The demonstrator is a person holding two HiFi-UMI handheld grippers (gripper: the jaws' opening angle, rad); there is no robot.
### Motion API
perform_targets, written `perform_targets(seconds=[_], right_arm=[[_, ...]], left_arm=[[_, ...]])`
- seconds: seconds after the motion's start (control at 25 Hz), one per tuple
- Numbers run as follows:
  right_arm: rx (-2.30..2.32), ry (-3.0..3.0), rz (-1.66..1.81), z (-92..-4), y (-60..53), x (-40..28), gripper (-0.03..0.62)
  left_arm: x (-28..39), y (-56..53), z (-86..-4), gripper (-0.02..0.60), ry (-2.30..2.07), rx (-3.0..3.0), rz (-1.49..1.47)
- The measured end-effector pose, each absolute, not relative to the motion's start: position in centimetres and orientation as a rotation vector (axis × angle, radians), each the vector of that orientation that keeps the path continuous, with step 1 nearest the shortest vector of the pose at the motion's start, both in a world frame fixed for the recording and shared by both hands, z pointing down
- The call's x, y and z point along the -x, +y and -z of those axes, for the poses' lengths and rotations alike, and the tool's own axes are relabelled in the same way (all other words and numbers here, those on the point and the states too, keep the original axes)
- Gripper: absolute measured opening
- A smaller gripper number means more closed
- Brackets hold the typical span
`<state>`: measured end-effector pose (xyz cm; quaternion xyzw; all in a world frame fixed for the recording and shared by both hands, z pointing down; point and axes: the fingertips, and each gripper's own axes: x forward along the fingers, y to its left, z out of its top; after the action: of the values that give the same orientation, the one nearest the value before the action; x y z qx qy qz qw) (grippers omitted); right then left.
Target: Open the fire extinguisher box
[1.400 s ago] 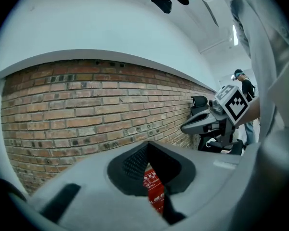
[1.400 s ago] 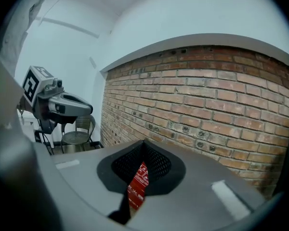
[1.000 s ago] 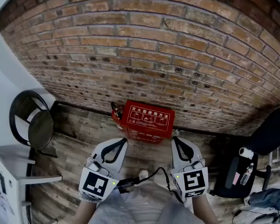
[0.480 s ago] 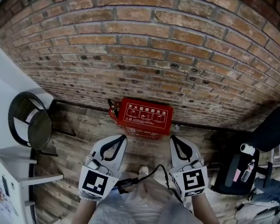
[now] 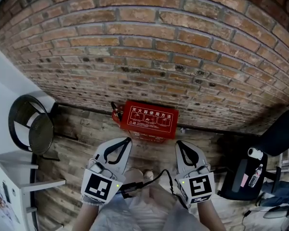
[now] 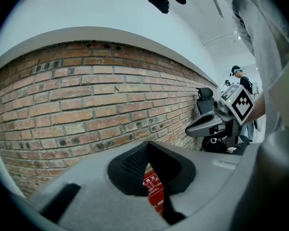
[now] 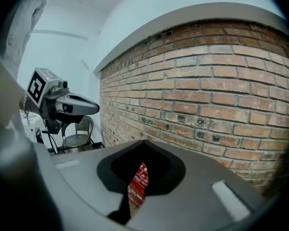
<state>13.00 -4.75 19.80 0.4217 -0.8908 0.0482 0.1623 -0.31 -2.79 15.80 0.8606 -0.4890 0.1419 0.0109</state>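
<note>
Two grippers sit low in head view, side by side, both pointing fwd at the wall (image 5: 183,47). L gripper (image 5: 128,140): jaws closed tip to tip, nothing btwn them; its own view shows the tips meeting at a point w/ only a dark gap behind. R gripper (image 5: 178,142): same, jaws pinched together, empty. Neither touches anything.

Box (image 5: 151,120): red, white print on top, lies straight ahead of both grippers, spanning approx. the gap btwn the two tips. It's near both but clear of them. It sits on the plank floor (image 5: 86,134) w/ its back at the brick wall. Lid looks shut. In each gripper view a strip of the red box shows through the opening below the closed tips.

Small red-black item (image 5: 116,113) sits at the box's left end, ahead-left of the L gripper; too small to ID.

Round black chair (image 5: 31,126) is well off to the L gripper's left. Black office chair (image 5: 274,143) is well off to the R gripper's right. Black cable (image 5: 156,179) loops behind & btwn the grippers, close to the person's body. Each gripper view also catches the other gripper off to the side, held level w/ it.
</note>
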Motion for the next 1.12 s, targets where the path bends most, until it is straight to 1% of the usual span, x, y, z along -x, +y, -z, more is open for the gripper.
perform_targets(seconds=[0.72, 1.12], right_arm=[[-1.155, -2.476, -0.177, -22.8, -5.8, -11.3, 0.009], [-1.1, -2.43, -0.237, -27.8, -6.9, -10.3, 0.009]], left_arm=[[1.0, -4.9, -18.5, -0.002, -1.45, -2.679, -0.464], [2.0, -6.0, -23.9, -0.002, -1.363, -2.658, -0.508]])
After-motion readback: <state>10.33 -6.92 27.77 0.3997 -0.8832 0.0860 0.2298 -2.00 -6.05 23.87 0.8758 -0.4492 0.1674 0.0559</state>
